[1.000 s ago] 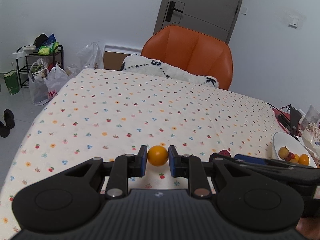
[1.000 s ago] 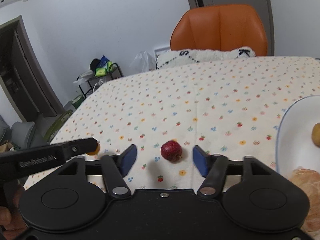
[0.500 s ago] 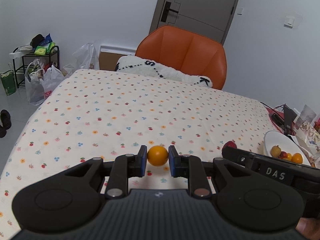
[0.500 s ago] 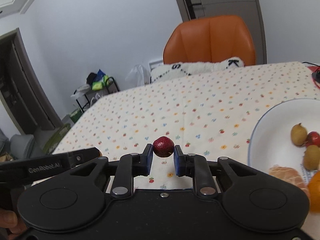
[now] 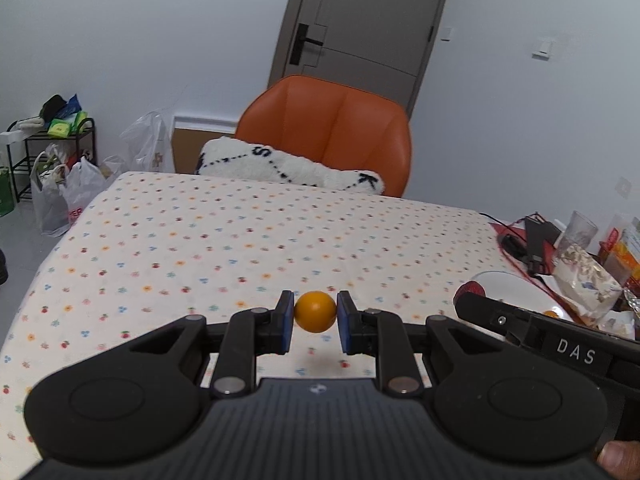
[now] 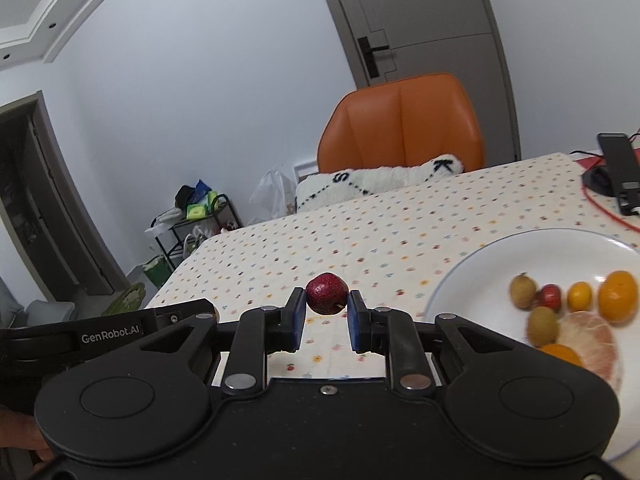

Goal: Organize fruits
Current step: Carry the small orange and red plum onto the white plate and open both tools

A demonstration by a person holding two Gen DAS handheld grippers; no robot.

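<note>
My left gripper [image 5: 315, 316] is shut on a small round orange fruit [image 5: 315, 311], held above the flower-print tablecloth [image 5: 240, 240]. The right gripper [image 6: 326, 307] is shut on a small dark red fruit [image 6: 326, 298], lifted off the cloth just left of a white plate [image 6: 480, 264]. On that plate lie several fruits: a brown one [image 6: 522, 290], a red one [image 6: 550, 295], small orange ones [image 6: 579, 294] and a peeled citrus [image 6: 592, 340]. In the left wrist view the right gripper's body [image 5: 560, 344] crosses the lower right, hiding most of the plate [image 5: 504, 282].
An orange chair [image 5: 332, 136] with a white cushion [image 5: 288, 168] stands at the table's far edge. Cables, a dark device [image 6: 618, 172], a glass [image 5: 578, 232] and packets crowd the table's right end. A rack [image 5: 44, 152] and bags sit on the floor to the left.
The right gripper shut on the red fruit, lifted it and carried it right toward the plate. The left gripper kept its hold on the orange fruit and rose a little.
</note>
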